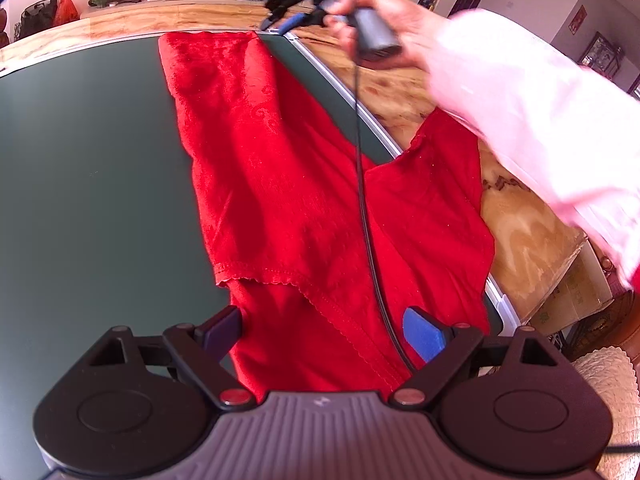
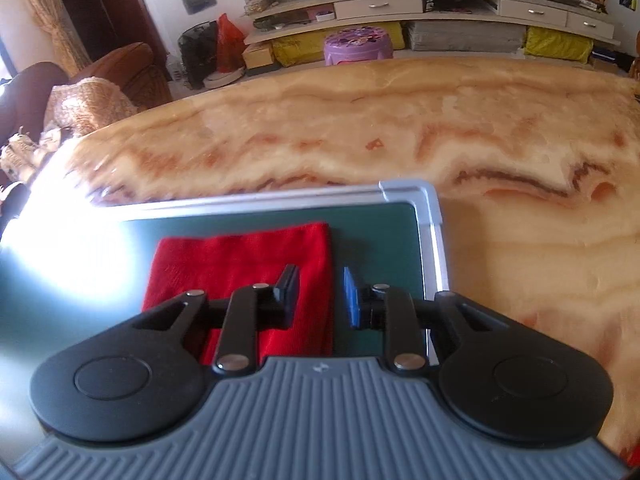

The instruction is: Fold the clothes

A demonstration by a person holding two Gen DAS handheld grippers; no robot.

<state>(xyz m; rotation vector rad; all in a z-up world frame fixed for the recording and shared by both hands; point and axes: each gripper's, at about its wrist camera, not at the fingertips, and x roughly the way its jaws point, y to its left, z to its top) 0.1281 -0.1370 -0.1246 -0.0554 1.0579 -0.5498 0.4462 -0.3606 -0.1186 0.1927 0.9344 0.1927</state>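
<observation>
A red garment [image 1: 280,180] lies stretched along the dark green mat [image 1: 88,180], and one part hangs over the mat's right rim onto the marble table [image 1: 528,240]. My left gripper [image 1: 322,334] is open wide over the garment's near end, a finger on each side of the cloth. At the far end a hand [image 1: 400,12] holds my right gripper [image 1: 296,4], blurred here. In the right wrist view my right gripper [image 2: 320,292] hovers with its jaws a little apart above the garment's [image 2: 240,256] right edge, near the mat's corner [image 2: 376,232]. Nothing is pinched between them.
A black cable [image 1: 362,184] hangs from the right gripper across the garment. A pale pink sleeve [image 1: 540,112] reaches over the table's right side. Beyond the table stand a purple stool [image 2: 357,45], a cluttered low cabinet [image 2: 400,4] and a brown armchair [image 2: 120,76].
</observation>
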